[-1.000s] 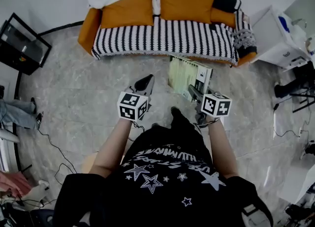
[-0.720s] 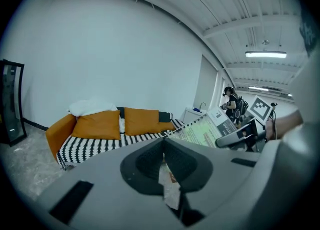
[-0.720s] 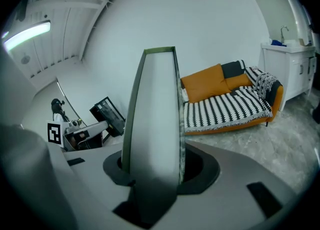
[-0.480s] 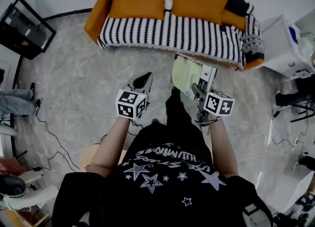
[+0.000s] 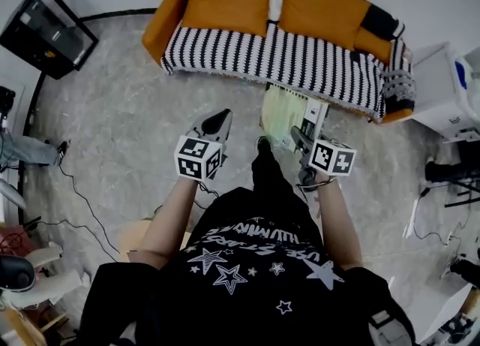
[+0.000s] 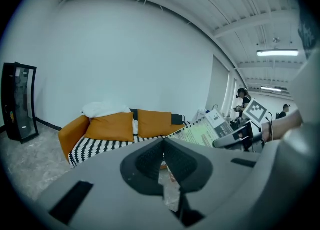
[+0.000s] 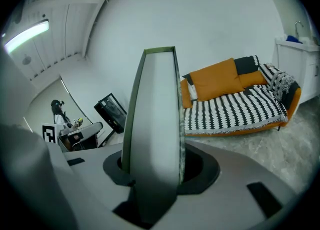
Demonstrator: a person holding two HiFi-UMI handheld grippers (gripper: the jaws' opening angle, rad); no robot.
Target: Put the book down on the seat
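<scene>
A thin pale-green book (image 5: pixel 288 110) stands out ahead of my right gripper (image 5: pixel 298 136), which is shut on its near edge. In the right gripper view the book (image 7: pixel 155 119) shows edge-on and upright between the two pads. The sofa with its black-and-white striped seat (image 5: pixel 285 55) and orange cushions lies just beyond the book. The book's far end hangs near the seat's front edge, above the floor. My left gripper (image 5: pixel 217 121) is shut with nothing in it, left of the book over the floor. Its pads meet at the tip (image 6: pixel 163 142), and the sofa (image 6: pixel 100 141) lies ahead of them.
A black glass cabinet (image 5: pixel 49 29) stands at the far left and a white cabinet (image 5: pixel 450 89) to the right of the sofa. Cables (image 5: pixel 75 194) trail over the grey stone floor. The person's foot (image 5: pixel 262 144) is between the grippers. Another person's leg (image 5: pixel 26 149) shows at the left edge.
The person has stepped towards the sofa. Both grippers, and the book with the right one, have moved forward, so the seat's front edge is now closer to the book.
</scene>
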